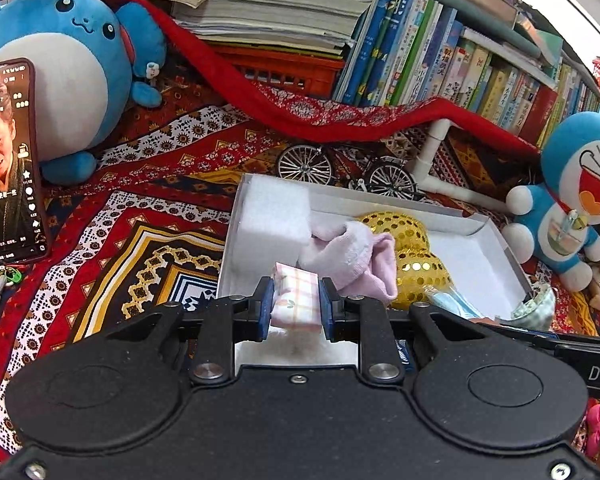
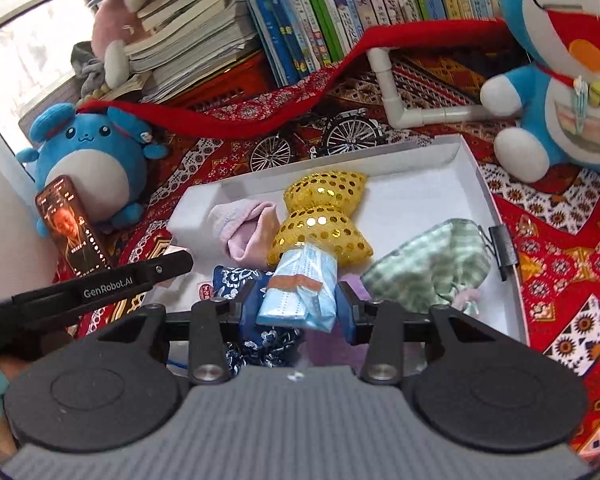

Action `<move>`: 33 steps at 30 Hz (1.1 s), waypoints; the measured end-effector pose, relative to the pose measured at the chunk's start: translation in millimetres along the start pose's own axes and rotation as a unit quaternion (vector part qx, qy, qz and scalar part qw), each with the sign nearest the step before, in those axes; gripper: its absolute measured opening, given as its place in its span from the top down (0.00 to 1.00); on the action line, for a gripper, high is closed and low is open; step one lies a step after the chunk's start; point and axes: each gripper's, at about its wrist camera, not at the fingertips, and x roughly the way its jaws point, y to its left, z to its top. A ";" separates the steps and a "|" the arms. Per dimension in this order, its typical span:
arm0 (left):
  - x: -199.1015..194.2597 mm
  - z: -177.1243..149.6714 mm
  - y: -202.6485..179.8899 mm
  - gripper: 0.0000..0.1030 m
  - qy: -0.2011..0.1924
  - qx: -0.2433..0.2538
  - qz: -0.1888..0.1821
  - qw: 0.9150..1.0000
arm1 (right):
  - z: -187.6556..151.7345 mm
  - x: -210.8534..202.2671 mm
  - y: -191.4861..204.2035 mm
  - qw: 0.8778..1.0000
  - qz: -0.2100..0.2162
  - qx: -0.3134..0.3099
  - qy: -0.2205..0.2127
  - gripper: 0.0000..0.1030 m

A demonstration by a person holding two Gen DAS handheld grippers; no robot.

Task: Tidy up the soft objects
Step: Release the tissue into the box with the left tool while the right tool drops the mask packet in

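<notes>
Right now, as I read it off both wrist feeds:
Left gripper point(image 1: 297, 305): clenched on a small pink plaid packet point(image 1: 296, 298), my pads pressing both its sides, above the box's near-left corner.
Right gripper point(image 2: 296, 307): grasping a pale blue mask pack point(image 2: 300, 294); its far end touches the gold cushion.
Box point(image 2: 486, 200): white, shallow, on the patterned cloth point(image 1: 140, 240), open top.
Foam block point(image 1: 272, 220): in the box at 10 o'clock from my left gripper.
Pink sock point(image 1: 352, 256): just beside the foam, at 1 o'clock from the left gripper.
Gold cushion point(image 2: 320, 216): sequinned, mid-box, at 12 o'clock from my right gripper.
Green pouch point(image 2: 432, 268): checked, at 2 o'clock from the right gripper, against the box's right wall.
Blue floral cloth point(image 2: 240, 284): under and left of the right gripper.
Phone point(image 1: 8, 160): lit, leaning on the round blue plush point(image 1: 60, 80), at 10 o'clock.
Cat plush point(image 2: 568, 60): outside the box, at 2 o'clock.
Toy bicycle point(image 1: 348, 168): beyond the box, at 12 o'clock.
</notes>
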 end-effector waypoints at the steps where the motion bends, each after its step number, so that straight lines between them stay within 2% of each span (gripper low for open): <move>1: 1.5 -0.6 -0.1 0.78 0.002 0.001 0.001 1.000 | -1.0 1.6 -0.3 1.000 0.000 0.000 0.002 0.55; 10: 6.9 -4.7 -0.3 0.76 0.003 0.006 0.008 1.000 | -4.5 2.6 -1.5 1.000 0.002 -0.001 -0.002 0.53; 11: 6.6 -5.2 -0.4 0.72 0.001 0.007 0.012 1.000 | -4.9 2.4 -1.5 1.000 0.002 -0.001 -0.003 0.53; 12: 6.1 -5.5 -0.6 0.63 -0.001 0.008 0.017 1.000 | -5.8 2.2 -1.8 1.000 0.001 -0.001 -0.006 0.53; 13: 5.5 -5.6 -0.9 0.60 -0.003 0.010 0.021 1.000 | -6.7 1.9 -2.1 1.000 0.002 -0.001 -0.008 0.50; 14: 4.6 -5.9 -1.4 0.57 -0.005 0.014 0.024 1.000 | -7.6 1.6 -2.6 1.000 0.002 -0.001 -0.010 0.43; 19: -4.5 -5.9 -3.7 0.51 -0.015 0.022 0.020 0.999 | -9.9 -3.7 -4.3 1.000 0.003 -0.001 -0.017 0.36; 26: -27.8 -5.9 -8.0 0.39 -0.032 0.027 0.005 0.999 | -11.9 -19.1 -4.1 0.999 0.003 -0.014 -0.032 0.32; 33: -56.3 -9.0 -15.9 0.34 -0.049 0.035 -0.013 0.998 | -16.6 -38.3 -4.6 0.998 0.004 -0.026 -0.051 0.29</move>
